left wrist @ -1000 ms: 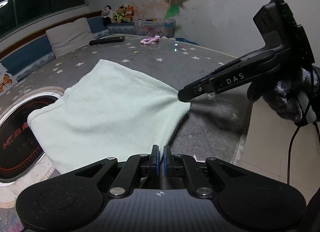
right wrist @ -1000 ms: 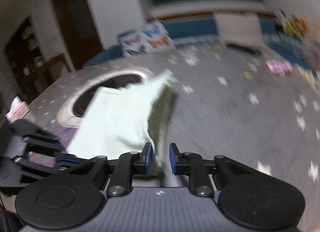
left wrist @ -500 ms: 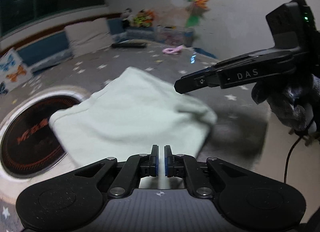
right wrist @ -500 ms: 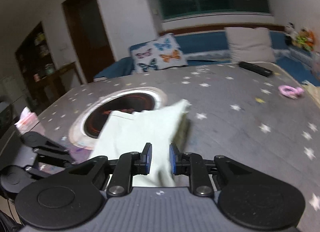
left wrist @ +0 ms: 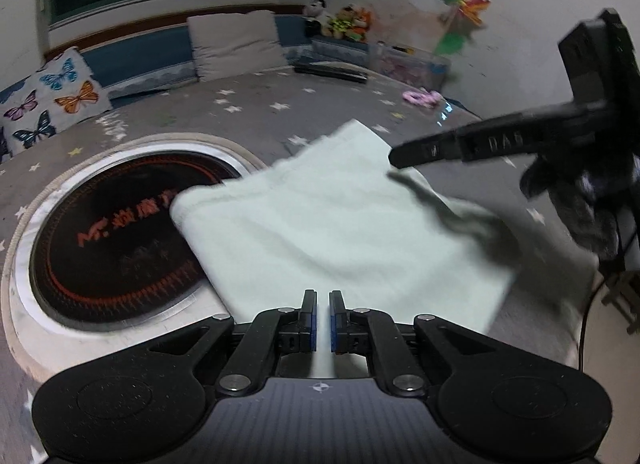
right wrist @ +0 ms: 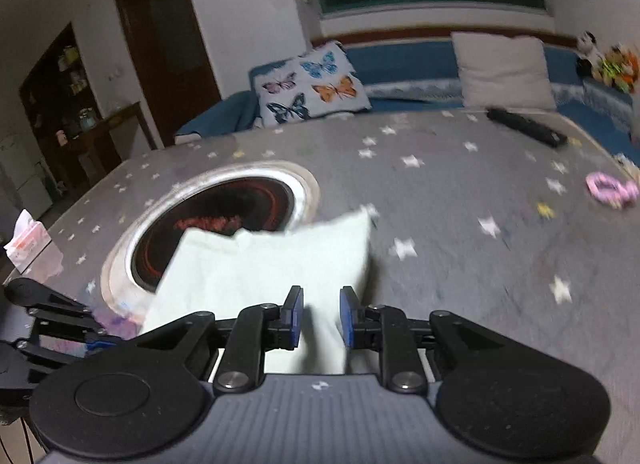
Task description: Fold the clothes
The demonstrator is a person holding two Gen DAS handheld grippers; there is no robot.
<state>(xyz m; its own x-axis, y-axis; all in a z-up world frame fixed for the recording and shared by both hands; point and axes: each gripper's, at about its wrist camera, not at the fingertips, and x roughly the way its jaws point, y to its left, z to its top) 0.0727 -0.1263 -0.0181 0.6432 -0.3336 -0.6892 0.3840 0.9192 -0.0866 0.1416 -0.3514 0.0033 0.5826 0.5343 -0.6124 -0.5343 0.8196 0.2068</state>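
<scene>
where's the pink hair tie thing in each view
Left wrist: the pink ring lies upper right of centre on the star-print cover, beyond the pale cloth's far corner.
Right wrist: it lies at the right edge, mid height.
Shared landmark: the butterfly cushion.

Pale mint cloth (left wrist: 340, 224), plain, mid-frame. Grey table cover (right wrist: 460, 192) strewn with white stars and a few yellow ones. Black round inset (left wrist: 116, 232), red lettering and rings, silver-white rim, at left. White cushion (right wrist: 312, 88) with blue, orange, purple butterflies, upper middle. Plain off-white pillow (left wrist: 236, 44). Pink ring toy (right wrist: 612, 189) at right. Black grippers, blue pads (right wrist: 295, 322).
</scene>
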